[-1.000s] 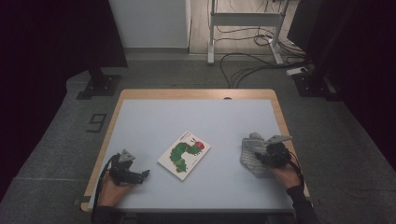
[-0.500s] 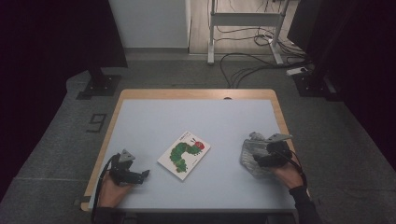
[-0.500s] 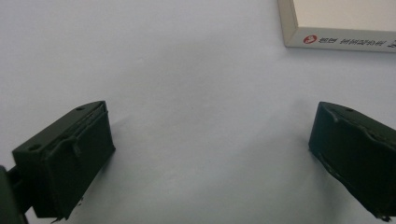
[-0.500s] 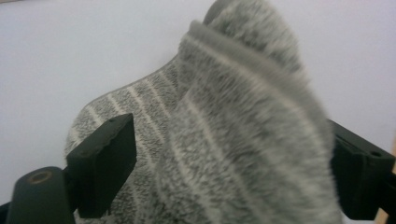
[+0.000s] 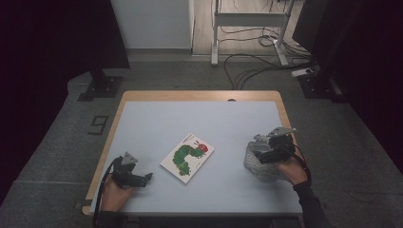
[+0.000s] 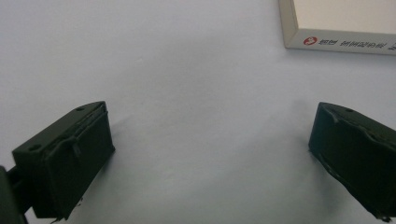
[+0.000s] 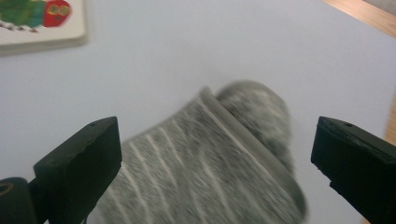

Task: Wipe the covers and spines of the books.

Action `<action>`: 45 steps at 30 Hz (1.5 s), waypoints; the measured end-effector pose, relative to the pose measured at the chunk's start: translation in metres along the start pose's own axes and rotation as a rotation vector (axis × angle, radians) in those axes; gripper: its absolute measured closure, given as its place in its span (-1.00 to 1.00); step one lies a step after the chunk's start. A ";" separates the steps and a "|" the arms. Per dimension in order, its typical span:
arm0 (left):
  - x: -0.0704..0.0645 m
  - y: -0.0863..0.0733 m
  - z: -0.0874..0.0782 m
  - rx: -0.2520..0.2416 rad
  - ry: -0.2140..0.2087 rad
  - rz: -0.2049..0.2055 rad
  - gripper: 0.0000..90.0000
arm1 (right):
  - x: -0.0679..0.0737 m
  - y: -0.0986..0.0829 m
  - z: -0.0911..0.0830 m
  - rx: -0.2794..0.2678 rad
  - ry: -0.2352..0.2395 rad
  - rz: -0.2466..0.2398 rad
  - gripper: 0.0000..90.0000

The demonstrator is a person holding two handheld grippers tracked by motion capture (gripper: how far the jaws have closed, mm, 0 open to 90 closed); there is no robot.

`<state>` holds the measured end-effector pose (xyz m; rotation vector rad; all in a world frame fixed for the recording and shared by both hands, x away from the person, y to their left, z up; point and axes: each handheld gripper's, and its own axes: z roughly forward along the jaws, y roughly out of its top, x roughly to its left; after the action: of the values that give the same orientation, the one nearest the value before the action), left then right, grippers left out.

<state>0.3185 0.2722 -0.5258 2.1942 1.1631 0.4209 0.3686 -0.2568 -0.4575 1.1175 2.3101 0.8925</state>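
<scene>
Jaws wide open on both; right gripper (image 5: 259,153) over grey sock (image 7: 224,163), lower right; next: lower, close.

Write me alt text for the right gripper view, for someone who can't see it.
A grey, white-striped sock lies on a pale table, between the open right gripper's two black fingers, which are spread wide and not touching it. A picture book with a green caterpillar sits at the upper left corner.
</scene>
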 end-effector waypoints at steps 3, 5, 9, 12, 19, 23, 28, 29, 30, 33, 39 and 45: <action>-0.006 0.003 0.000 0.005 -0.014 0.021 -1.00 | 0.007 0.006 0.005 -0.015 0.021 -0.012 -0.98; -0.010 0.005 0.001 0.008 -0.012 0.039 -1.00 | 0.012 0.010 0.009 -0.023 0.034 -0.019 -0.98; -0.022 0.010 0.004 0.015 -0.020 0.066 -1.00 | 0.022 0.019 0.018 -0.028 0.053 -0.038 -0.99; -0.029 0.012 0.006 0.014 -0.040 0.077 -1.00 | 0.031 0.026 0.025 -0.031 0.072 -0.051 -1.00; -0.049 0.018 0.010 0.010 -0.067 0.110 -1.00 | 0.052 0.042 0.046 -0.028 0.119 -0.081 -1.00; -0.059 0.019 0.013 0.013 -0.088 0.131 -1.00 | 0.062 0.049 0.062 -0.002 0.155 -0.109 -1.00; -0.069 0.022 0.015 0.013 -0.087 0.146 -1.00 | 0.073 0.055 0.081 0.007 0.190 -0.129 -1.00; -0.071 0.023 0.015 0.010 -0.093 0.148 -1.00 | 0.075 0.056 0.084 0.009 0.198 -0.132 -1.00; -0.072 0.023 0.016 0.008 -0.097 0.151 -1.00 | 0.077 0.057 0.088 0.010 0.209 -0.133 -1.00; -0.078 0.025 0.020 0.010 -0.103 0.159 -1.00 | 0.083 0.060 0.100 0.009 0.240 -0.134 -1.00; -0.082 0.028 0.024 -0.006 -0.102 0.158 -1.00 | 0.097 0.066 0.127 0.027 0.311 -0.141 -1.00; -0.085 0.030 0.026 -0.027 -0.067 0.158 -1.00 | 0.106 0.068 0.146 0.034 0.407 -0.116 -0.92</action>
<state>0.3034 0.1798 -0.5261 2.2665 0.9475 0.4230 0.4312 -0.0863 -0.5224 0.8643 2.6916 1.1238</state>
